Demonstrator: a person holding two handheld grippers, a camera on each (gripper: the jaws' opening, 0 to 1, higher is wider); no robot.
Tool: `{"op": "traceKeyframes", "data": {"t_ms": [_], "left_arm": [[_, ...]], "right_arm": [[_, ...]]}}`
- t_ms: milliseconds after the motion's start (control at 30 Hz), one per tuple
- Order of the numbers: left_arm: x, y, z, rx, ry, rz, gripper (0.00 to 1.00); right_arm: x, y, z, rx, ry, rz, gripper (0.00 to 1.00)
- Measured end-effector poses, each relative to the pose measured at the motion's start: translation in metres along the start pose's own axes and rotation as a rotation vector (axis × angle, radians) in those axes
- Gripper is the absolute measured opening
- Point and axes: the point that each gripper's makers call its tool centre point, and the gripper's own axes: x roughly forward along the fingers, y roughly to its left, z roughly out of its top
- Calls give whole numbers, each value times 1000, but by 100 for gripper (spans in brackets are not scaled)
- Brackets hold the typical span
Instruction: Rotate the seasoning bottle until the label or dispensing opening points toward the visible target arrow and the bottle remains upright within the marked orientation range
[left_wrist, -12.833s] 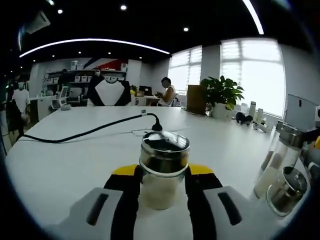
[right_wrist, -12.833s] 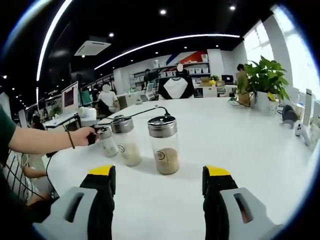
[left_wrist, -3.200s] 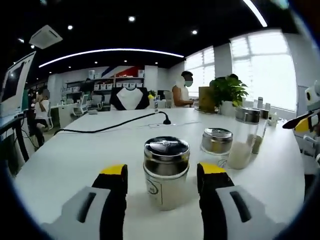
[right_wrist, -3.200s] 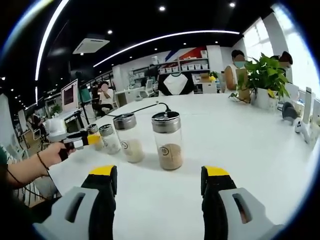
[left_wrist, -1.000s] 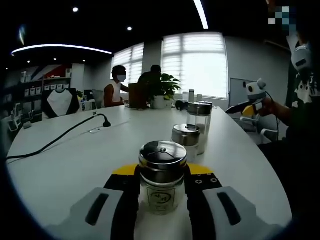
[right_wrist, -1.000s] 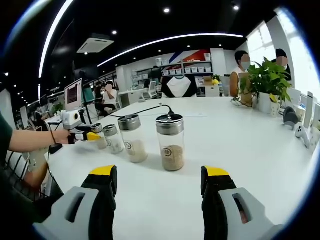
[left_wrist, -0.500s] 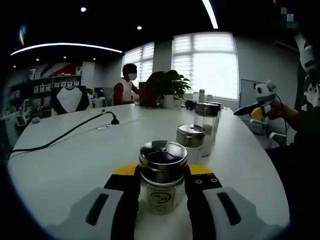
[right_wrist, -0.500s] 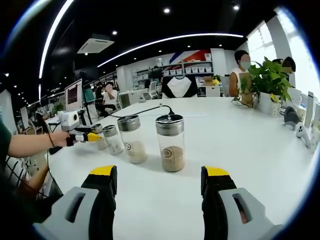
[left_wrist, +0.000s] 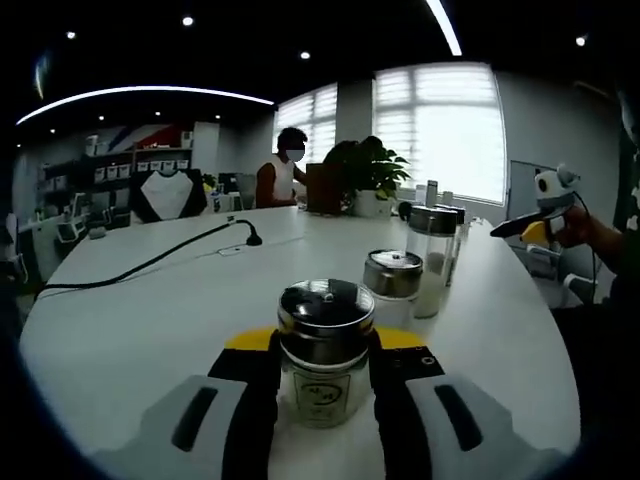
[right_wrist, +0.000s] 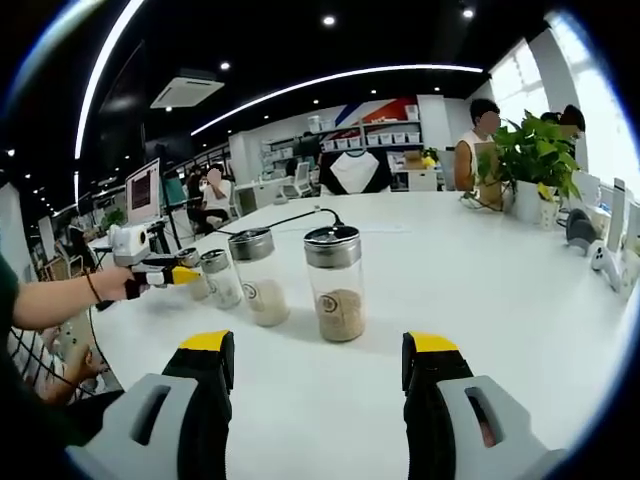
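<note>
Left gripper (left_wrist: 325, 375) pinching the seasoning bottle (left_wrist: 326, 350), which stands upright on the white tabletop (left_wrist: 150, 320), label facing the camera. Two more bottles just beyond: short one (left_wrist: 392, 285), tall one (left_wrist: 432, 258). Right gripper (right_wrist: 320, 375) spread wide with nothing between the jaws, short of the brown-filled bottle (right_wrist: 335, 282).

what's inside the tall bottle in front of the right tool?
The tall bottle holds brownish granules filling roughly its bottom third; clear above that. A metal lid caps it, so the opening underneath can't be seen.
</note>
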Motion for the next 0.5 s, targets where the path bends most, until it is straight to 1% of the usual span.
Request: {"op": "traceKeyframes", "data": {"t_ms": [67, 300, 400, 500], "left_arm": [[0, 1, 0, -7, -9, 17, 37], [1, 3, 0, -21, -34, 118, 37], [1, 5, 0, -22, -40, 133, 36], [0, 5, -1, -25, -37, 162, 36]], "right_arm": [[0, 0, 0, -9, 1, -1, 69], [2, 2, 0, 1, 2, 4, 69], [2, 3, -1, 0, 5, 6, 69], [0, 3, -1, -2, 6, 5, 69]]}}
